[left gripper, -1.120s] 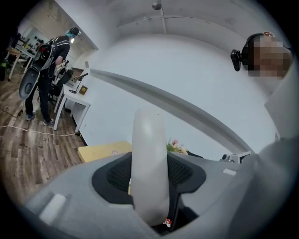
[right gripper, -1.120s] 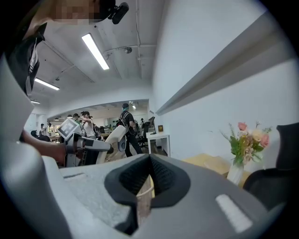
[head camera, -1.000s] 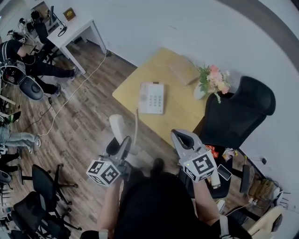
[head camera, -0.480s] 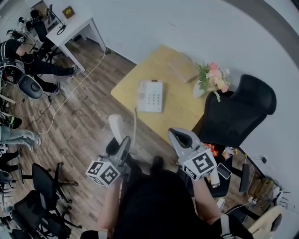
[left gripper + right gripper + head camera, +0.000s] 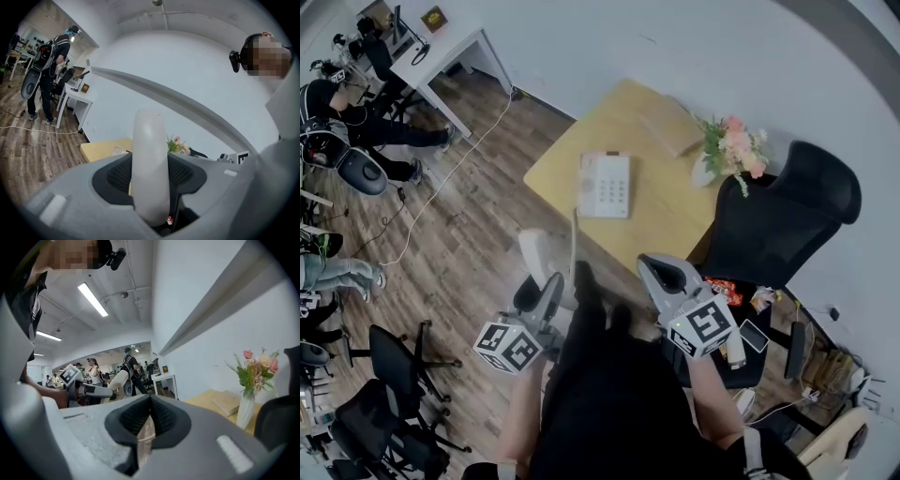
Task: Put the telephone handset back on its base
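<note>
The white telephone base with its keypad lies flat on a yellow wooden table. My left gripper is shut on the white handset, held upright over the floor short of the table's near edge. A cord runs from the handset up to the base. In the left gripper view the handset stands between the jaws with the table beyond it. My right gripper is shut on nothing, beside the table's near corner. The right gripper view shows the handset off to the left.
A vase of pink flowers and a tan pad sit on the table's far side. A black office chair stands to its right, and a dark stool with snacks is near my right gripper. A white desk, people and black chairs are at left.
The person's leg has stepped forward between the grippers toward the table. Both grippers keep about the same place in view, and the handset stays in the left one.
</note>
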Motion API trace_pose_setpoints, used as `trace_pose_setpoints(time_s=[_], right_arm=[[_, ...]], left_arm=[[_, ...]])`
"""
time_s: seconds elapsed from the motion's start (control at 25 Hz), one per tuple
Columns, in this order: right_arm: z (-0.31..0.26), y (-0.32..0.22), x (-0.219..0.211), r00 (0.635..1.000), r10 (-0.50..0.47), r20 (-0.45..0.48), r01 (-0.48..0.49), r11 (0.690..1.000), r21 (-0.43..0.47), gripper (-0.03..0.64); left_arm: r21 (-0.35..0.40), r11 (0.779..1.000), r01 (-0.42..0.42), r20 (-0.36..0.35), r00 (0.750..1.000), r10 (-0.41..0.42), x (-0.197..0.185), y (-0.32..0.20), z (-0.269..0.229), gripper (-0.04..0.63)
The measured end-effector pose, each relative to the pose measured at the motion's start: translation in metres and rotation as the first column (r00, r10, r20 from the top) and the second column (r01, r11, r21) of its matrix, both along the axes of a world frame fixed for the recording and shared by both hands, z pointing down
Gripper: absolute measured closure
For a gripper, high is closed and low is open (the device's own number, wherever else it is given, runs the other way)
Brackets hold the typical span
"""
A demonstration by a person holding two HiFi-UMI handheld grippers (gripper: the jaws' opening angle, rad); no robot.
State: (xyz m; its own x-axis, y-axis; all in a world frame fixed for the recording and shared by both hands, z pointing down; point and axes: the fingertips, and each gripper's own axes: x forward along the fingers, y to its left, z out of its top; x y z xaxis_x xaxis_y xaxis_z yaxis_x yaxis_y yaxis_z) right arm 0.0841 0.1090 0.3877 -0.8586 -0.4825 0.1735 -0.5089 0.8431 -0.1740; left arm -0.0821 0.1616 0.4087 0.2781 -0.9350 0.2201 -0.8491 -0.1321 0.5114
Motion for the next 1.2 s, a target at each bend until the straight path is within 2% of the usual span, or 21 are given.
trace_pose_setpoints(time_s=[0.6, 1.2], right_arm=[[0.010, -0.023, -0.003, 0.998, 0.043, -0.050, -0.045, 0.999, -0.029, 0.615], [0.006, -0.093, -0.036, 0.992, 0.090, -0.086, -0.094, 0.995, -0.044, 0.614]], left_arm=[[-0.042, 0.998, -0.054, -0.036, 0.998, 0.053, -0.004, -0.043, 0.025, 0.377], [-0.086, 0.989, -0.124, -0.085, 0.989, 0.117, -0.023, -0.135, 0.041, 0.377]])
